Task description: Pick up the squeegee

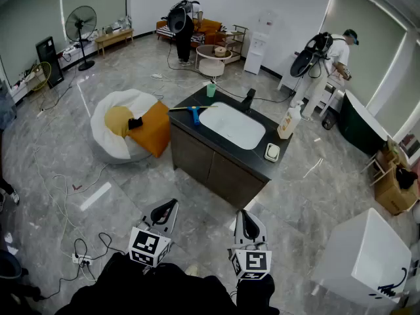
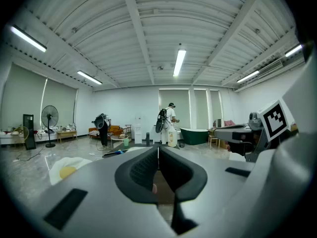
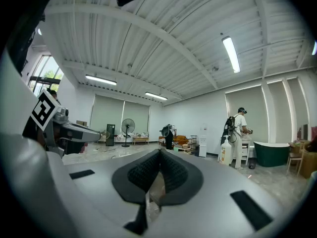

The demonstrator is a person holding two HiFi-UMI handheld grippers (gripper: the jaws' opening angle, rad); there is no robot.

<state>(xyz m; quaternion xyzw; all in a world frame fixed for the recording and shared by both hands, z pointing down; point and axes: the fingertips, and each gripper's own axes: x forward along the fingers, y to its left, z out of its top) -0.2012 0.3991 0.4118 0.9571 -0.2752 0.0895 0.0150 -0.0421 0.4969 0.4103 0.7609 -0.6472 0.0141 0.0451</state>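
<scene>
The head view shows the squeegee [image 1: 194, 113] on the counter [image 1: 186, 126], frame centre. The gripper views show the left gripper [image 2: 158, 150] and right gripper [image 3: 159, 153] jaws together, empty.

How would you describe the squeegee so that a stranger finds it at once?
In the middle of the room stands a dark cabinet with a white sink. The squeegee lies on its top, left of the sink, the only blue-handled thing there.

The grey marbled floor [image 1: 65, 143] shines glossy. The cabinet's [image 1: 203, 164] dark fronts look matt, its white basin [image 1: 233, 126] smooth; the squeegee [image 1: 192, 112] looks plastic, the beanbag [image 1: 110, 142] soft cloth.
</scene>
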